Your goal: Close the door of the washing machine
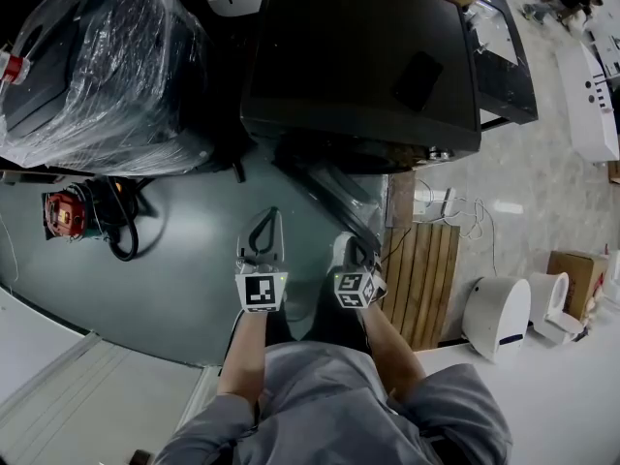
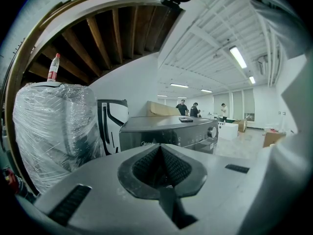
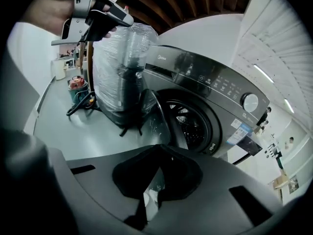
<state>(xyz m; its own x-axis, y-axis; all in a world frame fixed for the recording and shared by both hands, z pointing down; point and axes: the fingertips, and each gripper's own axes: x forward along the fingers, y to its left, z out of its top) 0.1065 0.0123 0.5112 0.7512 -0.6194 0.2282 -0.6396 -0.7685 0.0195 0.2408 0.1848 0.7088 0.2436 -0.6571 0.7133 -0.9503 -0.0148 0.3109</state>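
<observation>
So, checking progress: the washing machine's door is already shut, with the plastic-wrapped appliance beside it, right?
No: the door of the washing machine stands open, the drum showing, as the right gripper view shows. The plastic-wrapped appliance is indeed beside it.

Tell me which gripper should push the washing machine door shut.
Right, most likely. The right gripper sits just beside the outer edge of the open door, jaws shut, and its own view looks straight at that door. The left gripper, also shut, hangs farther left, away from the door.
</observation>
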